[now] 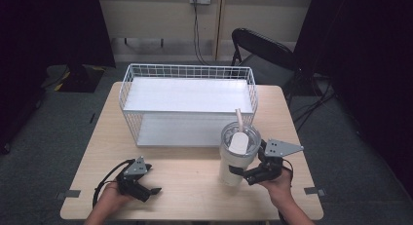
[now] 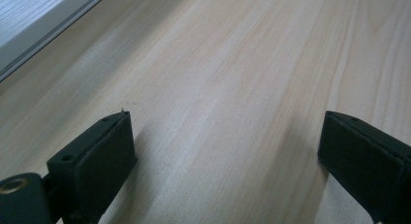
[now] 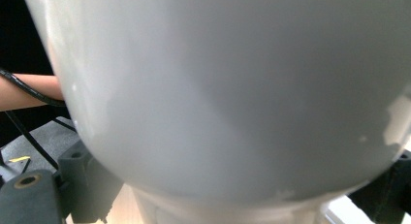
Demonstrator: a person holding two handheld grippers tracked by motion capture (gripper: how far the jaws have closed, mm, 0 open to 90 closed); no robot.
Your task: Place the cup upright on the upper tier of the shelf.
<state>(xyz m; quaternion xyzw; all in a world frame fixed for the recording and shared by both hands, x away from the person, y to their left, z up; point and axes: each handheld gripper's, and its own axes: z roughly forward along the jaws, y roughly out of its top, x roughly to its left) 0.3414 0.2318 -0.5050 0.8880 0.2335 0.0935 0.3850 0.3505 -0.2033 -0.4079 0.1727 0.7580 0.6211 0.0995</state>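
A white tumbler [image 1: 237,159] with a clear lid and a pale straw [image 1: 239,119] stands at the front right of the table; in the right gripper view its white wall [image 3: 218,88] is very close. My right gripper [image 1: 242,175] reaches in from the right, its jaws closed on either side of the tumbler's lower body. One black fingertip [image 3: 87,185] shows at the lower left under the tumbler's bulge. My left gripper [image 1: 150,190] rests low at the front left, open, with bare wood between its pads [image 2: 97,161].
A white wire rack [image 1: 187,69] with two white shelves fills the back middle of the wooden table [image 1: 190,174], just behind the tumbler. A black folding chair [image 1: 263,47] stands beyond the table's back right corner. Tape marks [image 1: 72,193] sit at the front corners.
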